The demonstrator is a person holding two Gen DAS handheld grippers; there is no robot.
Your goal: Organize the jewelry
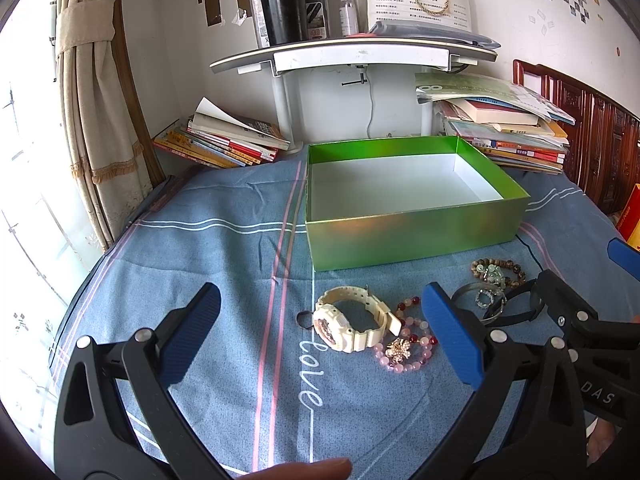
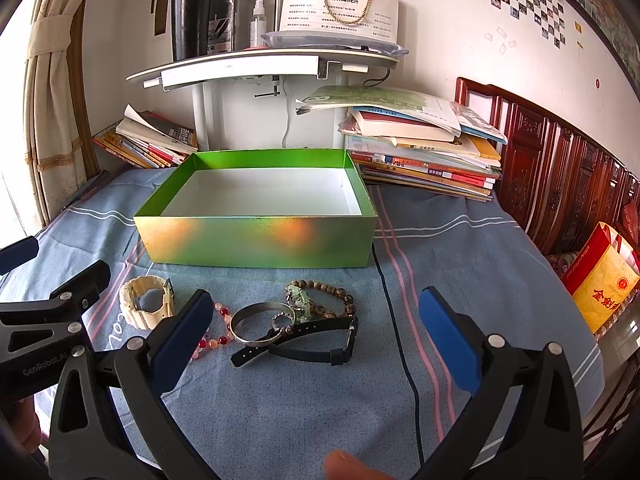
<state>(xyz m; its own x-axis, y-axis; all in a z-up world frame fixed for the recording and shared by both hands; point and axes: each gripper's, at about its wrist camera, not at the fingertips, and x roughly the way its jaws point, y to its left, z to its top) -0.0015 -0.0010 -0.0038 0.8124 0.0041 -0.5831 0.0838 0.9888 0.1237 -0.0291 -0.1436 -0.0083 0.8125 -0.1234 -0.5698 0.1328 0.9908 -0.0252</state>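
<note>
An empty green box (image 1: 416,236) (image 2: 256,240) with a white inside stands on the blue cloth. In front of it lie a cream watch (image 1: 352,324) (image 2: 146,298), a pink and red bead bracelet (image 1: 408,344) (image 2: 214,340) with a gold flower charm (image 1: 398,350), a silver bangle (image 2: 260,322) (image 1: 478,300), a brown bead bracelet (image 2: 324,298) (image 1: 498,272) with jade pieces, and a black watch (image 2: 304,338). My left gripper (image 1: 320,334) is open over the cream watch. My right gripper (image 2: 316,334) is open around the bangle and black watch.
Stacks of books (image 1: 224,140) (image 2: 424,152) sit behind the box on both sides, under a white shelf (image 1: 352,54) with a black flask (image 1: 280,0). A curtain (image 1: 96,100) hangs at left, a carved wooden headboard (image 2: 560,168) at right. A black cable (image 2: 404,356) crosses the cloth.
</note>
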